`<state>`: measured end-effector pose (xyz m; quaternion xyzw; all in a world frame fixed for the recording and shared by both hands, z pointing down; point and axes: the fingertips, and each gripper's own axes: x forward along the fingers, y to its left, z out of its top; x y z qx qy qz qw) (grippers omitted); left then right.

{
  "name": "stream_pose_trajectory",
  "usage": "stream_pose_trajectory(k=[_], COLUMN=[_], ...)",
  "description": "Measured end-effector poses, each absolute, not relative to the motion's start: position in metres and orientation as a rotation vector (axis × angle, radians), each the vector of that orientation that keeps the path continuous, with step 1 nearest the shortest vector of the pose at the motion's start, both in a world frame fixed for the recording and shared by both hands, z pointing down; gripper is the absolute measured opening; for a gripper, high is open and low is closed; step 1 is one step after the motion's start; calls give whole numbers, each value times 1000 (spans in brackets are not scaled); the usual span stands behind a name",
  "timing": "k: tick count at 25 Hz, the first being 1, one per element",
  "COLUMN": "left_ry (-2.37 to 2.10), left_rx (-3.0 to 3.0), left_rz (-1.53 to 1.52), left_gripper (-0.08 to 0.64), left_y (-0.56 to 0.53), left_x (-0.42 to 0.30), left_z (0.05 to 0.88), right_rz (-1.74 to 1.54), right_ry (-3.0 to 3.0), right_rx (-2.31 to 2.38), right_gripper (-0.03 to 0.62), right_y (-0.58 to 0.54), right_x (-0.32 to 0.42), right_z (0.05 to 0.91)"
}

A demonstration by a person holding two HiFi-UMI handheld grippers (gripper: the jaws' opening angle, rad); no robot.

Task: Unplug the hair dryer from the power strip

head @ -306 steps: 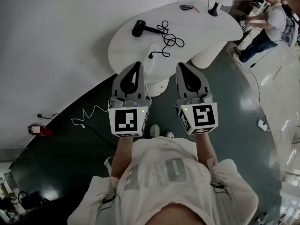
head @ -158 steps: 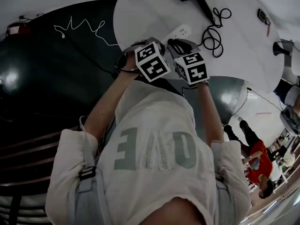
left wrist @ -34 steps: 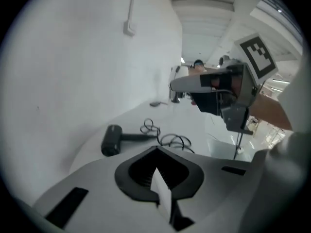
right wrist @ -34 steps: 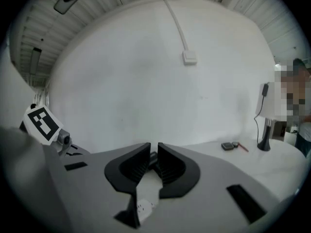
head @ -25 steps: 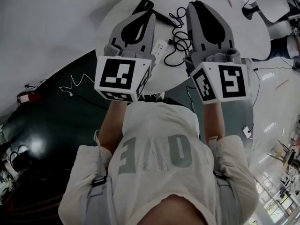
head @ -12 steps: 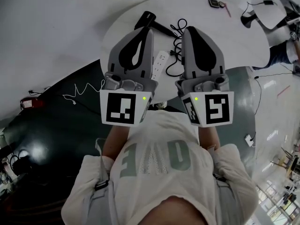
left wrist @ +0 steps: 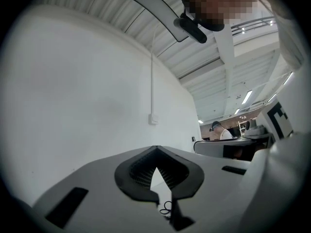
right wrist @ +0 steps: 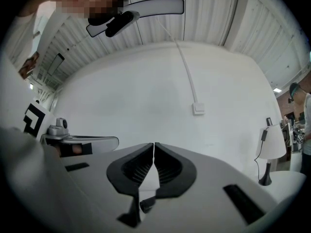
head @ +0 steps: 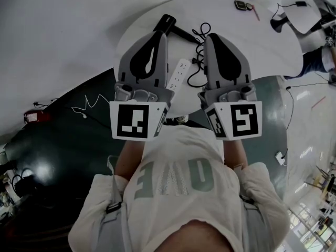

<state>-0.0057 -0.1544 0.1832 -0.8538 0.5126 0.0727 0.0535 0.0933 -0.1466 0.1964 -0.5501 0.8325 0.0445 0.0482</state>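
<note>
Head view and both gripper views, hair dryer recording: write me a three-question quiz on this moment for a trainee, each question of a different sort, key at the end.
1. True or false: the left tongs and the right tongs are both shut with nothing between them.
2. In the head view, the long white power strip on the round white table shows: A) between the two tongs; B) left of both tongs; C) right of both tongs.
3. Which lies farther from the person, the black hair dryer or the power strip?
Key: 1 true; 2 A; 3 the hair dryer.
</note>
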Motion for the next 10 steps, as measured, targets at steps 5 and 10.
stream_pose_trajectory(k=[5, 10], left_ry=[1566, 1554], left_rx=[-2590, -2591], left_rz=[224, 232], left_gripper=[11, 11], left_y=[-153, -152], left_x=[-7, -9], left_z=[181, 178], right_rz=[150, 150], right_ry=[2552, 2562], right_rx=[-1689, -1691], right_gripper=[23, 23], right_y=[-147, -146], right_x=[93, 90], right_z=[198, 200])
